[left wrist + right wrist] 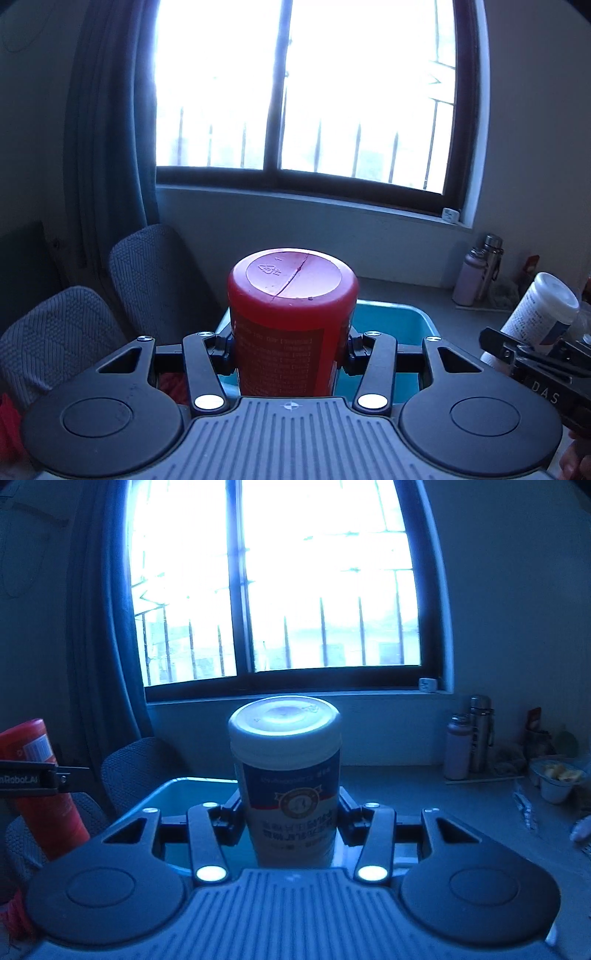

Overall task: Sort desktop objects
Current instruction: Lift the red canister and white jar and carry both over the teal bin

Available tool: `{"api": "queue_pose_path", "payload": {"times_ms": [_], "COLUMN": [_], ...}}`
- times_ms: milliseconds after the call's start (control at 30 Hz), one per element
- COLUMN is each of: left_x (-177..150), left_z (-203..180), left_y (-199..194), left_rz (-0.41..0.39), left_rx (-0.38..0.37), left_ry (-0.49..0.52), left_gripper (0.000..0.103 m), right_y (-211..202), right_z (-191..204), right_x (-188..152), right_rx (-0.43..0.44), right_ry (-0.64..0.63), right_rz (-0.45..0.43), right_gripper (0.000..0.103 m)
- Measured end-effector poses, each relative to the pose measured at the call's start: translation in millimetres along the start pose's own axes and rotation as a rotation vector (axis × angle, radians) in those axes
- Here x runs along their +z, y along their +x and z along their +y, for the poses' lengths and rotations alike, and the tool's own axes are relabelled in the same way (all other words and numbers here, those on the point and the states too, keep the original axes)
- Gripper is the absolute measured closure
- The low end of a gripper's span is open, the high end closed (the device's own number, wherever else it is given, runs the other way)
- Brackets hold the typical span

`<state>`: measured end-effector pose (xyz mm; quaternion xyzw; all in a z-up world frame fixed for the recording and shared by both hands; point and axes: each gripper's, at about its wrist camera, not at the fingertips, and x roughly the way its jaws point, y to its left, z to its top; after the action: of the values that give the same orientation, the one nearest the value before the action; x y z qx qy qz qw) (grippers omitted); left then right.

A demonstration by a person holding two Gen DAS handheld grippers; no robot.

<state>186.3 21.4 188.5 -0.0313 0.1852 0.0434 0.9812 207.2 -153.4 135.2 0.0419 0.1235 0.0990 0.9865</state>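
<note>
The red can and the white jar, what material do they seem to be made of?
Red can: probably plastic, matte; its moulded end carries an embossed recycling triangle and a seam line. White jar: likely plastic too, smooth and slightly glossy; the ribbed screw lid catches the window light, and a printed label, perhaps paper or film, wraps the body.

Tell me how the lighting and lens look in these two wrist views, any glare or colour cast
Left wrist view: the window is blown out white, backlighting the red canister; its label text stays dim. Right wrist view: a heavy blue cast, darker overall, with the white bottle lit mainly on its lid. Both views: fisheye bending of the window frame and dark corners.
</note>
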Motion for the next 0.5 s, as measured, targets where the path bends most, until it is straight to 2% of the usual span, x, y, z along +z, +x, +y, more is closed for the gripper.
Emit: {"api": "queue_pose_path", "payload": {"times_ms": [133,267,500], "left_x": [16.5,26.1,20.3], "left_z": [7.9,10.8,18.2], "left_y": [39.8,85.8,165.4], "left_rz": [0.018,0.048,0.178], "left_rx": [-0.021,-0.054,-0.12], "left_ry": [0.022,0.056,0.097], "left_gripper": [0.052,0.052,0.052], "right_y": [35.3,75.9,138.1], "right_z": [-5.4,-8.9,0.2], "right_x": [8.1,12.3,1.9], "right_rx": [0.015,0.021,-0.005], "right_ry": [-0.035,-0.053,-0.049], "right_rz": [0.002,0.042,0.179], "right_gripper": [0.055,0.055,0.055]}}
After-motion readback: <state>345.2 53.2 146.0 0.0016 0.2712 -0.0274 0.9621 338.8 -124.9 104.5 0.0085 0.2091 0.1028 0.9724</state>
